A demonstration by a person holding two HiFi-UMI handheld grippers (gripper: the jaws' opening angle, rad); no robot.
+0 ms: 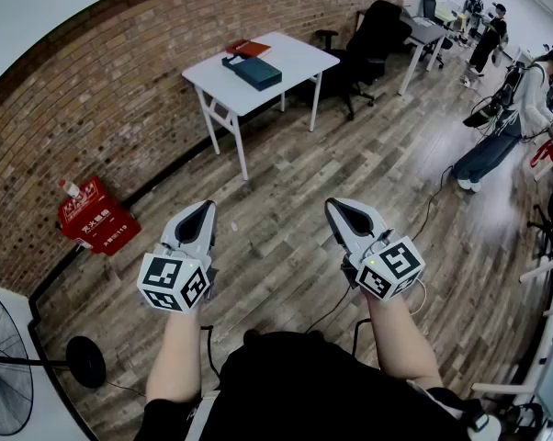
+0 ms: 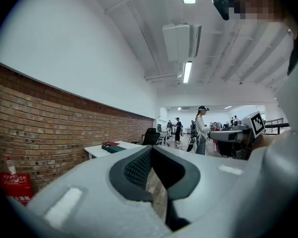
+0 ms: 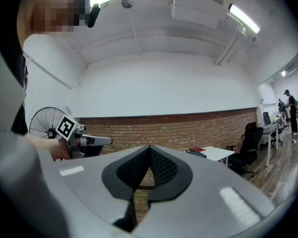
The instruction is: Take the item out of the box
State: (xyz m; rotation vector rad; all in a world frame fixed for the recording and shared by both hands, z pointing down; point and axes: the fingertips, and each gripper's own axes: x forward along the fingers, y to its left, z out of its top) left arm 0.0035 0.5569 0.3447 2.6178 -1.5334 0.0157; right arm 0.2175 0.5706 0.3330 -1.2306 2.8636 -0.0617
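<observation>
Holding, left gripper [image 1: 204,211]: I am holding it low in front of my body, over the wooden floor [image 1: 286,200]. Its jaws are pressing together at the tips and nothing is sitting between them.
Right gripper [image 1: 337,206]: I am carrying it beside the left one, at the same height. Its jaws are also pressing together, and they are empty.
Step in hand: I am judging that the task is only at its start. Both grippers are hanging well apart from the table, so this looks like the approach.
Table [image 1: 299,62]: it is standing far ahead of me, near the brick wall.
Box [image 1: 254,72]: a flat dark box is lying on the table top. Its long axis is running across the table's shorter width, with one short end pointing toward the wall and the other toward the open room. It seems closed, so I am not seeing any item inside.
Red flat thing [image 1: 249,48]: it is lying just beside the box's wall end; I cannot tell if they are touching.
Next move: I am thinking it calls for walking to the table, spreading the jaws, and opening the box.
</observation>
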